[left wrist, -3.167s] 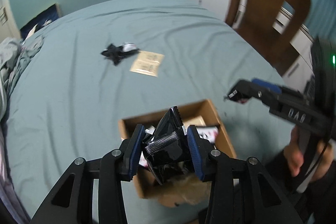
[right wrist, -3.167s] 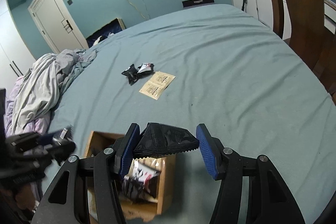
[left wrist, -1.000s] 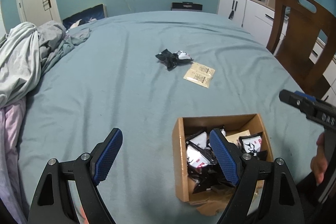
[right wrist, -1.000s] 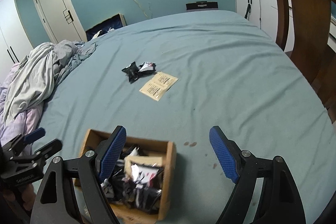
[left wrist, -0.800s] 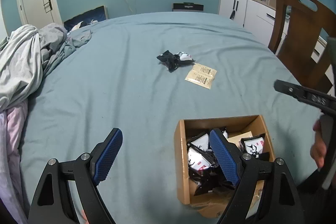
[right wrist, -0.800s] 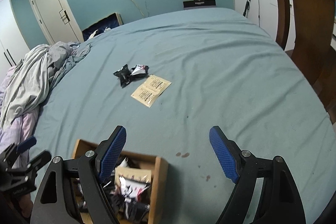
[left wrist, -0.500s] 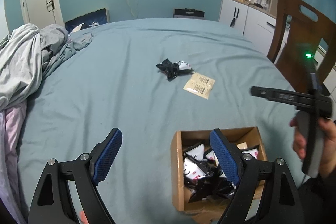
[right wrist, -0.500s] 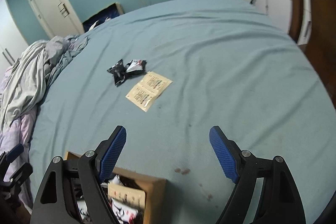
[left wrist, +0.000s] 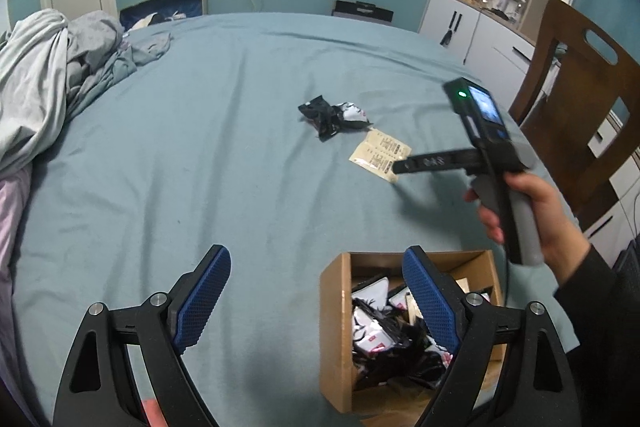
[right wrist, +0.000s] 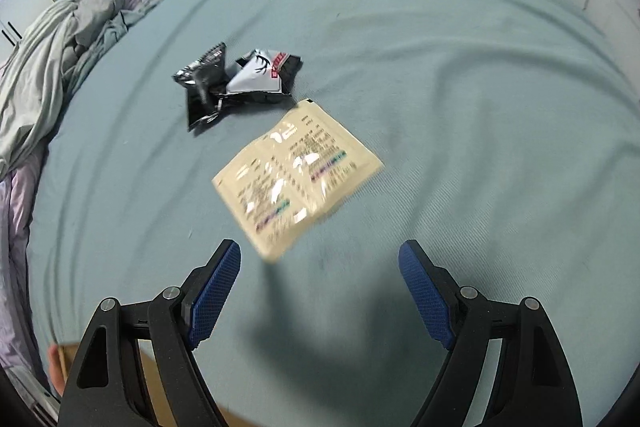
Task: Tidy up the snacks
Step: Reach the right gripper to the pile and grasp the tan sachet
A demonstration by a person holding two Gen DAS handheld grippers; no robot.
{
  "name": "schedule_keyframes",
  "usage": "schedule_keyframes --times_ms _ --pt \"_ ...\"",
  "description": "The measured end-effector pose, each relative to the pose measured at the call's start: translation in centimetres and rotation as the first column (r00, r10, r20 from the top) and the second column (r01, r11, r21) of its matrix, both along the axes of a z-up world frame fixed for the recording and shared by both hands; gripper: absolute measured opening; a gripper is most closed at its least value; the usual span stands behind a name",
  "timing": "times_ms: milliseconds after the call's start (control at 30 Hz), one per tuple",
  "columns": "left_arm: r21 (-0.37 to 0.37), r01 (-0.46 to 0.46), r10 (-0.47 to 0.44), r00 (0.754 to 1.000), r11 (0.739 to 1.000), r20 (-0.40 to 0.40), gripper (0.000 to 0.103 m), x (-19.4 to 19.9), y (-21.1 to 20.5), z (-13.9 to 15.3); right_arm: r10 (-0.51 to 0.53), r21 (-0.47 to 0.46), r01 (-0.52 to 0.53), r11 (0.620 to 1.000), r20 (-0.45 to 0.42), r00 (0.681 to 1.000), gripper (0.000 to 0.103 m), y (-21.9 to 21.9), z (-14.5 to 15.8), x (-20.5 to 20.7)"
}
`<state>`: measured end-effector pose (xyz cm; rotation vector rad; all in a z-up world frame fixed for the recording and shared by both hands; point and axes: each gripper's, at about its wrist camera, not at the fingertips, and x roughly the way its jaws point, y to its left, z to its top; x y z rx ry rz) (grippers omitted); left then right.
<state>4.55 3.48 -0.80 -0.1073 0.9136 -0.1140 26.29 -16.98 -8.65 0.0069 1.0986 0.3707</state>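
Observation:
A cardboard box [left wrist: 334,311] with several black and white snack packets sits on the teal bed, under my left gripper's right finger. My left gripper [left wrist: 316,301] is open and empty above the sheet. Out on the bed lie a beige double sachet [right wrist: 298,177] and two black and white snack packets [right wrist: 236,81]; they also show in the left wrist view, the sachet [left wrist: 380,155] and the packets [left wrist: 334,113]. My right gripper [right wrist: 320,291] is open and empty, just short of the sachet. In the left wrist view its tip [left wrist: 400,167] hovers over the sachet's near edge.
A heap of grey bedclothes [left wrist: 48,67] lies at the bed's left side. A wooden chair [left wrist: 576,99] stands to the right of the bed, with white cabinets [left wrist: 472,23] behind it. The person's hand [left wrist: 520,203] holds the right gripper.
Both grippers let go of black packets over the box and opened. The right gripper has since moved forward across the bed, up close to the beige sachet. The left gripper stays by the box.

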Motion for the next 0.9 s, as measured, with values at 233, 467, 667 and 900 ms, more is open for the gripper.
schedule_keyframes --times_ms 233,467,667,900 --pt "-0.046 -0.024 0.021 0.998 0.999 -0.056 0.089 1.3 0.8 -1.1 0.033 -0.083 -0.027 0.996 0.078 0.996 0.101 2.4 -1.0 4.1" --pt "-0.013 -0.031 0.03 0.998 0.999 -0.052 0.089 1.8 0.7 -1.5 0.139 -0.148 -0.121 0.982 0.116 0.984 0.1 4.7 -2.5 3.5" --pt "0.093 -0.038 0.036 0.999 0.995 0.021 0.089 3.4 0.1 -0.7 0.129 -0.146 -0.113 0.983 0.108 0.986 0.007 4.3 -1.2 1.8" --pt "0.076 -0.004 0.007 0.999 0.997 -0.039 0.096 13.0 -1.6 -1.4 0.037 -0.009 -0.036 0.999 0.181 0.983 0.001 1.3 4.2 -3.8"
